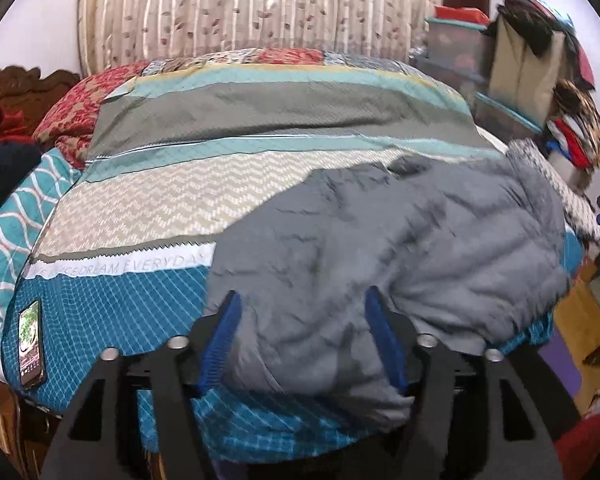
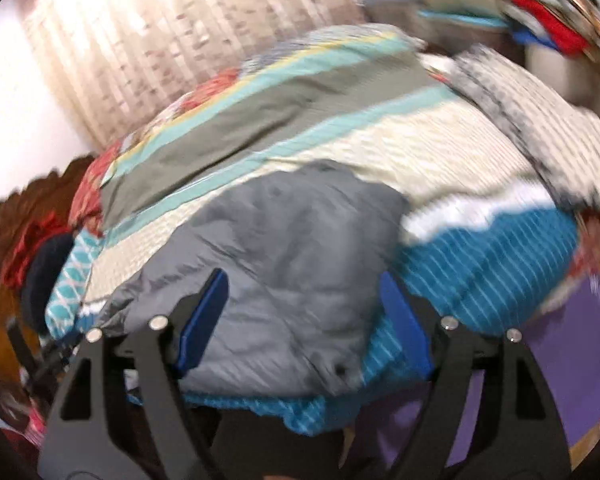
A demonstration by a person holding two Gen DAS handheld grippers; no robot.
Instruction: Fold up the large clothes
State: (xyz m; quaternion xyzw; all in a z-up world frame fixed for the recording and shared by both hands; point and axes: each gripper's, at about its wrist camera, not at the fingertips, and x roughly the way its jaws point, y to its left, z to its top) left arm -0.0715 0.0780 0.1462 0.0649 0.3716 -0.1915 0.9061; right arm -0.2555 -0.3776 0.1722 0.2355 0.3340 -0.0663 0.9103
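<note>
Blue ribbed pads of the left gripper (image 1: 302, 338) stand parted above the near hem of the grey garment (image 1: 380, 248), released, nothing pinched between them. That garment, smooth and puffy with soft creases, lies spread on the bedspread (image 1: 148, 208), a quilted cover banded in teal, cream zigzag and olive. At its left edge rests a phone (image 1: 31, 342), screen lit. Over the same cloth, the right gripper (image 2: 304, 324) hangs spread wide, also empty. Behind hangs a pleated leaf-print curtain (image 1: 220, 4).
</note>
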